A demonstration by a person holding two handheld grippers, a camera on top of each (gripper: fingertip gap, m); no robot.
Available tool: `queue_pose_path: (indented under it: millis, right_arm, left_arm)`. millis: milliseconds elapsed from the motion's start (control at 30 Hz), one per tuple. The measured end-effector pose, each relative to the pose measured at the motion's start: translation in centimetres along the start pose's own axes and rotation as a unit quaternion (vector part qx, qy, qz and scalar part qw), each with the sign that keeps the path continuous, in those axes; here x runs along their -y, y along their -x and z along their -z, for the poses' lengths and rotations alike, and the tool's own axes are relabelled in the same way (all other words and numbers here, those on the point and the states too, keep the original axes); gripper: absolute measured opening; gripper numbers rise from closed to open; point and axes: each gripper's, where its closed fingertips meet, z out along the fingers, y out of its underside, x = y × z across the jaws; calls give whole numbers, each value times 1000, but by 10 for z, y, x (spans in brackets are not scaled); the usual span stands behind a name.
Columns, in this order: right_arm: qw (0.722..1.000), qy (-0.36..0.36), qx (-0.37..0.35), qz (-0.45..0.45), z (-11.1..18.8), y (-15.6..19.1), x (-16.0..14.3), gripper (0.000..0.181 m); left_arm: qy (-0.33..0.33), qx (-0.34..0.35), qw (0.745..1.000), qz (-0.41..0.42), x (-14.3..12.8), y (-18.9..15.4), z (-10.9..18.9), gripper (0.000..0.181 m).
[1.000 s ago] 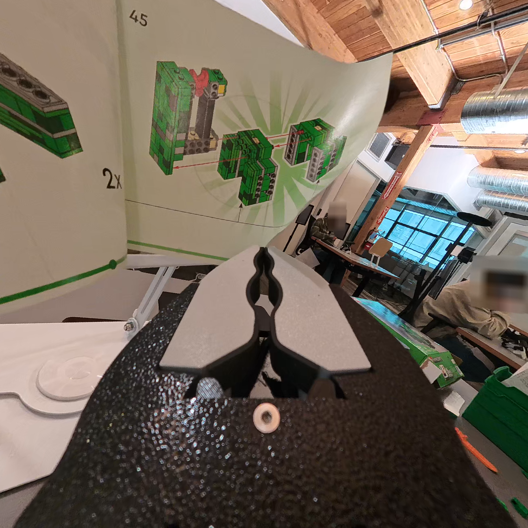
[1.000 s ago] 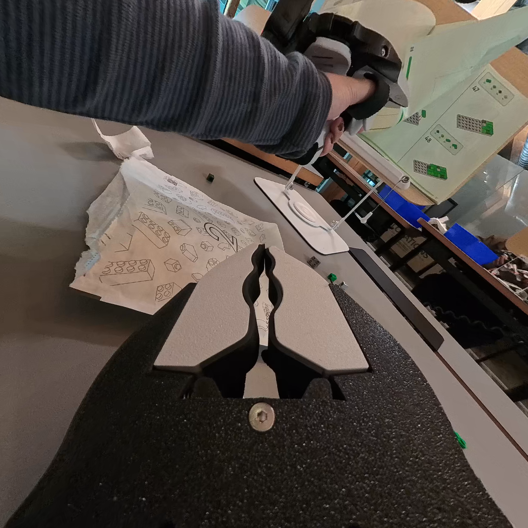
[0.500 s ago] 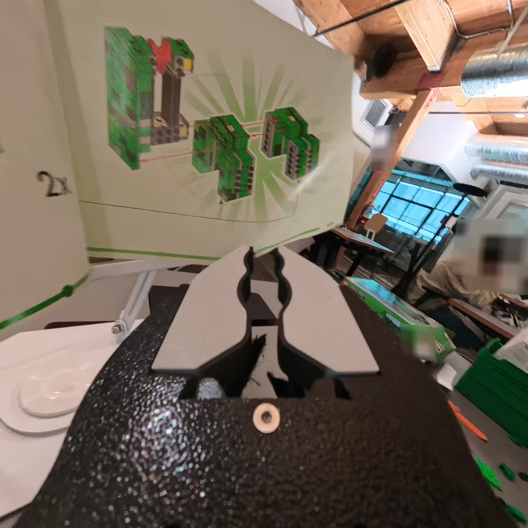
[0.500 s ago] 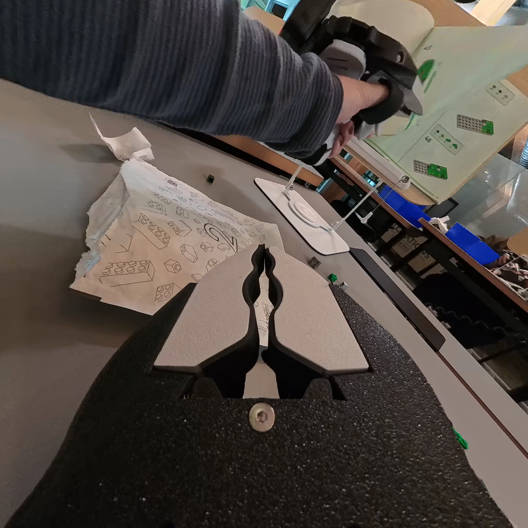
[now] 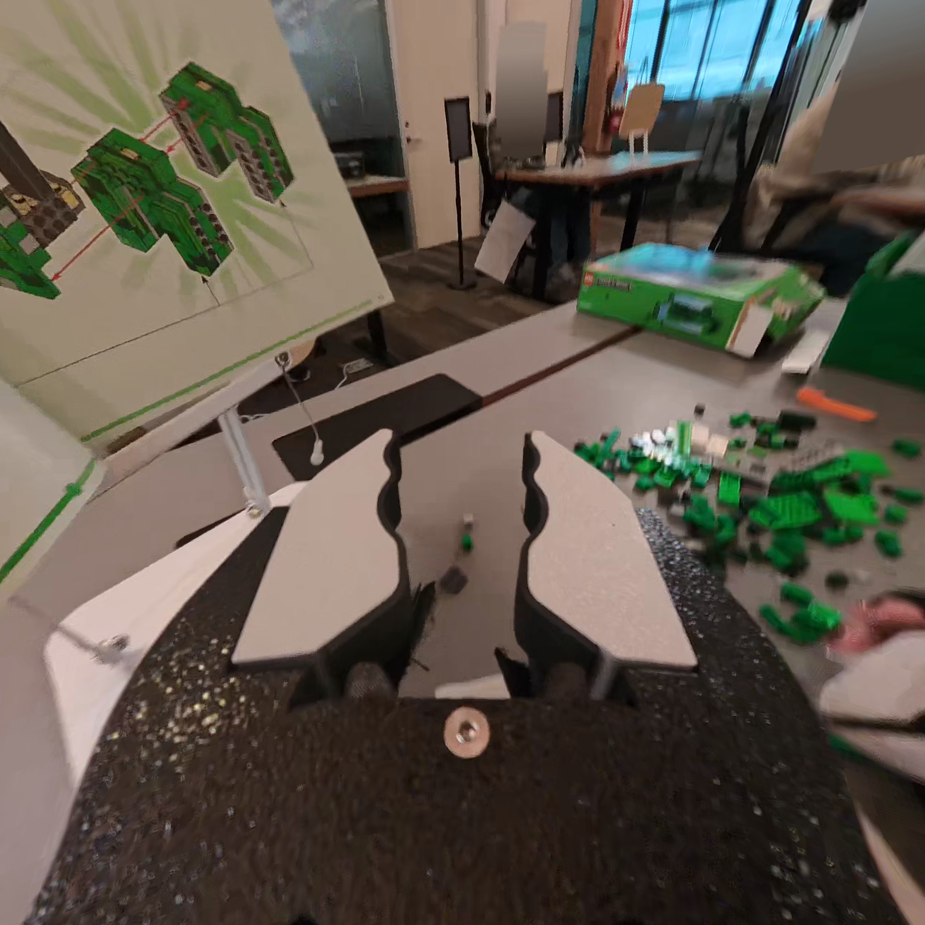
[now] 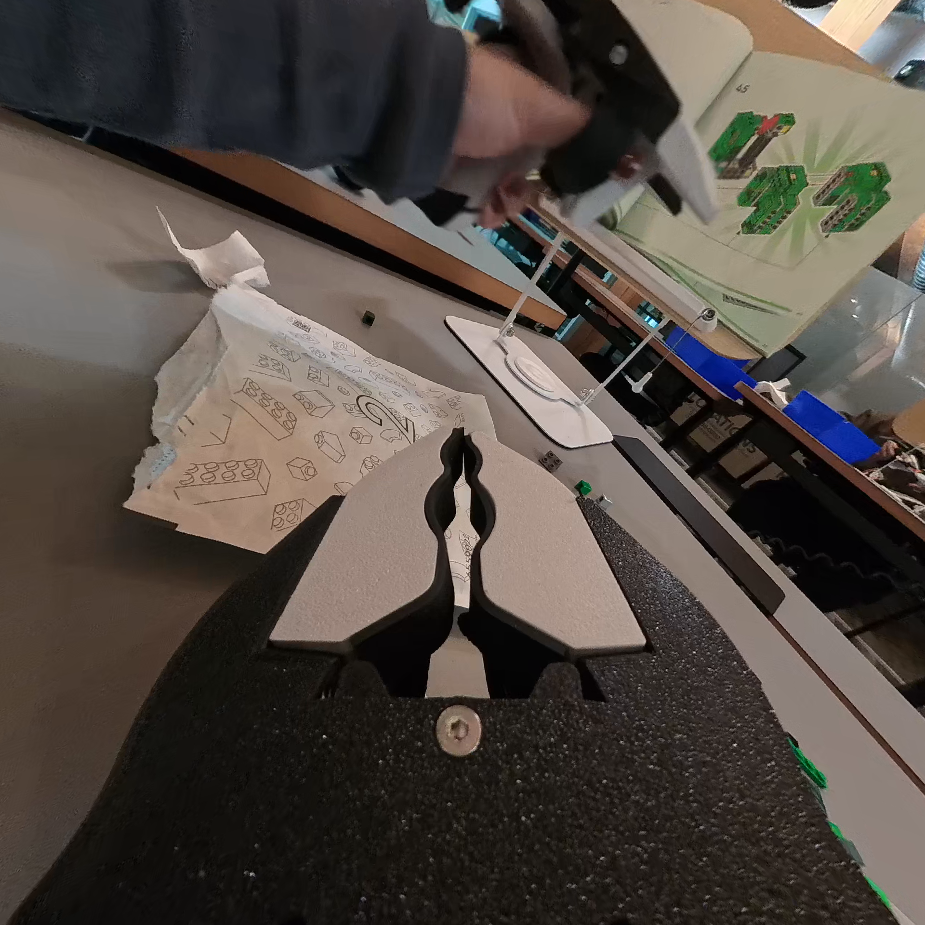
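My left gripper (image 5: 460, 440) is open and empty above the grey table (image 5: 575, 400). Between its fingers lie three small loose bricks: a pale one (image 5: 468, 518), a green one (image 5: 466, 540) and a dark grey one (image 5: 453, 580). The open instruction booklet (image 5: 150, 200) stands on a white stand (image 5: 150, 625) just to its left. My right gripper (image 6: 463, 435) is shut and empty, low over a torn white paper bag printed with brick drawings (image 6: 280, 415). In the right wrist view the left gripper (image 6: 615, 100), held by a hand with a dark sleeve, hovers in front of the booklet (image 6: 801, 200).
A pile of green bricks (image 5: 801, 500) lies right of the left gripper. Behind it are an orange tool (image 5: 836, 403), a green box (image 5: 690, 295) and a green bin (image 5: 881, 320). The stand's base (image 6: 535, 385) and small bricks (image 6: 550, 459) sit near the table's far edge. People sit at desks beyond. One gripper's finger ends stand about 20 cm off the other's.
My left gripper has opened, come off the booklet page and swung down and right toward the table. The page now lies flat on the stand. My right gripper has stayed put.
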Motion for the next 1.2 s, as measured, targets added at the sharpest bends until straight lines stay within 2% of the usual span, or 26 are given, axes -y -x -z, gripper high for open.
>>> queue_pose_path:
  millis: [167, 267, 400, 467, 567, 667, 767, 867, 933, 1000, 1100, 1200]
  right_arm:
    - [1000, 0, 1, 2, 0, 1, 0, 0]
    - [1000, 1, 0, 4, 0, 1, 0, 0]
    - [1000, 5, -3, 12, -1, 1, -1, 0]
    - [1000, 6, -4, 13, 0, 1, -1, 0]
    - [1000, 7, -4, 15, 0, 1, -1, 0]
    - [1000, 7, -4, 21, 0, 3, -1, 0]
    - [1000, 7, -4, 22, 0, 3, -1, 0]
    - [1000, 6, -3, 19, 0, 2, -1, 0]
    - [1000, 5, -2, 19, 0, 3, 0, 0]
    - [1000, 4, -2, 16, 0, 3, 0, 0]
    - [1000, 1, 0, 9, 0, 2, 0, 0]
    - [1000, -2, 3, 5, 0, 2, 1, 0]
  left_arm:
    - [72, 40, 990, -111, -39, -14, 53, 43]
    - [102, 39, 981, -163, -61, -32, 78, 43]
    - [166, 37, 955, -244, -92, -48, 104, 43]
    - [200, 46, 939, -277, -105, -48, 115, 42]
    - [219, 110, 927, -284, -106, -27, 129, 36]
    - [178, 149, 949, -211, -89, -8, 131, 33]
    - [87, 126, 983, -102, -62, -4, 118, 37]
    - [14, 153, 987, -40, -39, 17, 104, 37]
    - [-46, 187, 981, 18, -25, 40, 97, 37]
    - [-104, 193, 969, 118, -18, 60, 88, 40]
    - [-174, 131, 933, 285, -13, 77, 66, 49]
    - [-223, 106, 891, 382, -18, 94, 49, 52]
